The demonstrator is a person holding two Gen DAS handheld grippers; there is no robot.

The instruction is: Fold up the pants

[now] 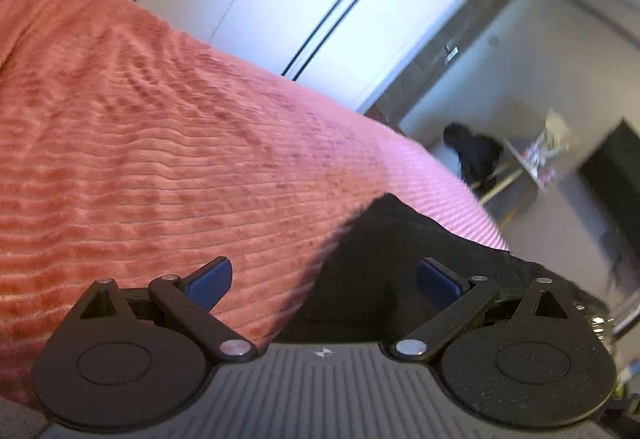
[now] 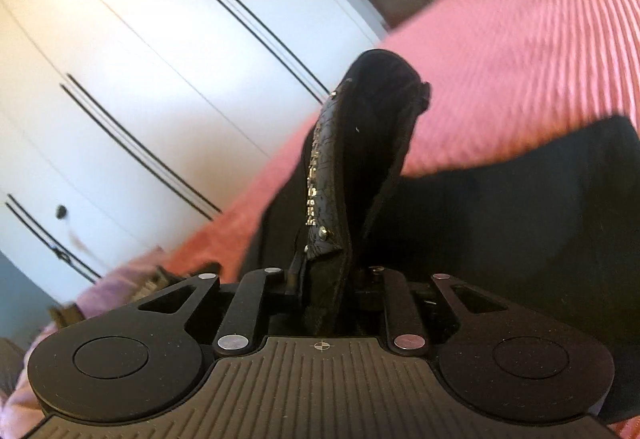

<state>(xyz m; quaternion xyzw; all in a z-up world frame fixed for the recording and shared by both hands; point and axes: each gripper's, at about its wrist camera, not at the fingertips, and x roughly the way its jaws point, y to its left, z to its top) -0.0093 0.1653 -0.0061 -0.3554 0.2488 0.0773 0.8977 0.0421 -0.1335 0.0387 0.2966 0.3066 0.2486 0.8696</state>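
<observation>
Both my grippers are pointing forward and somewhat downward over the bed, and both views are rolled, so the ribbed coral-pink bedspread (image 1: 168, 143) is running diagonally across them.

My left gripper (image 1: 324, 279) is standing spread wide: its blue pads (image 1: 210, 281) are well apart and nothing is pinched between them. A corner of the black pants (image 1: 384, 259) is lying on the bedspread just ahead of and below the right-hand pad; I cannot tell whether that pad is touching the cloth.

My right gripper (image 2: 332, 279) is drawn in tight on the pants' waistband (image 2: 360, 159), which is rising straight out from between the jaws, ahead of the tool. A glossy, crackle-textured black patch (image 2: 320, 175) with small metal rivets is running along the band; gold lettering is showing on it, too small and skewed for me to read.

The rest of the pants (image 2: 520, 219) is spreading dark and matte to the right of the right gripper, over the bedspread. White cupboard doors (image 2: 140, 59) are filling the space beyond.
</observation>
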